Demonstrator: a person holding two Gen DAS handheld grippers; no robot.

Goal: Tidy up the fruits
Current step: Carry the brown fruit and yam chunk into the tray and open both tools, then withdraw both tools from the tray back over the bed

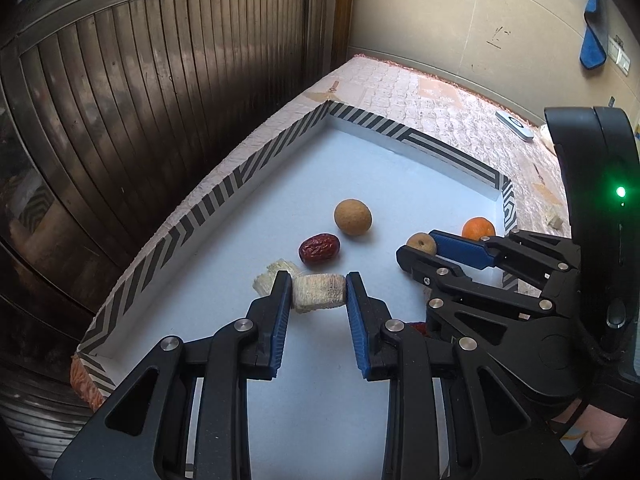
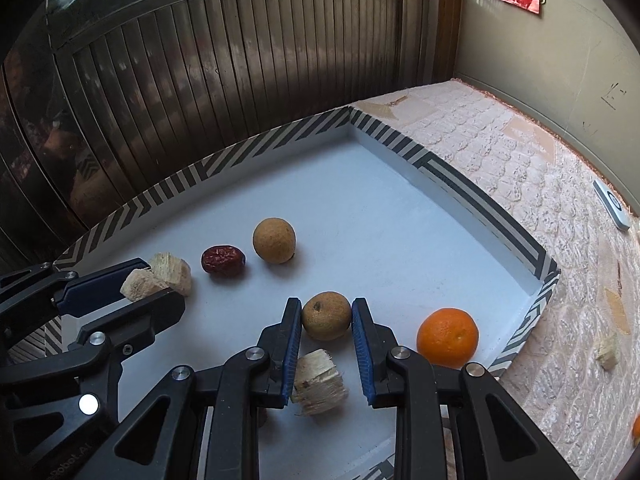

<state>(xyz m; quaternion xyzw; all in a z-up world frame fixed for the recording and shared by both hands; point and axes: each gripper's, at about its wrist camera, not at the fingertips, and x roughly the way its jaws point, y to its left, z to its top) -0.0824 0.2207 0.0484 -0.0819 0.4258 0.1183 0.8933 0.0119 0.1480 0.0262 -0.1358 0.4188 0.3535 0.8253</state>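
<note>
A white tray (image 1: 360, 152) with a striped rim holds the fruit. My left gripper (image 1: 318, 290) is shut on a pale sugarcane chunk (image 1: 318, 293), low over the tray; it also shows in the right wrist view (image 2: 140, 284). A second cane chunk (image 1: 276, 274) lies just behind it. My right gripper (image 2: 326, 316) is shut on a small brown longan (image 2: 326, 315), seen too in the left wrist view (image 1: 420, 242). A red date (image 1: 319, 249), a larger longan (image 1: 352, 217) and an orange (image 2: 447, 338) lie on the tray floor. Another cane chunk (image 2: 318, 386) lies under my right gripper.
The tray sits on a pink textured mat (image 2: 520, 168) by a dark slatted door (image 1: 140, 100). A white remote (image 2: 612, 204) and a small cane piece (image 2: 606, 354) lie on the mat to the right. A wall (image 1: 480, 12) stands behind.
</note>
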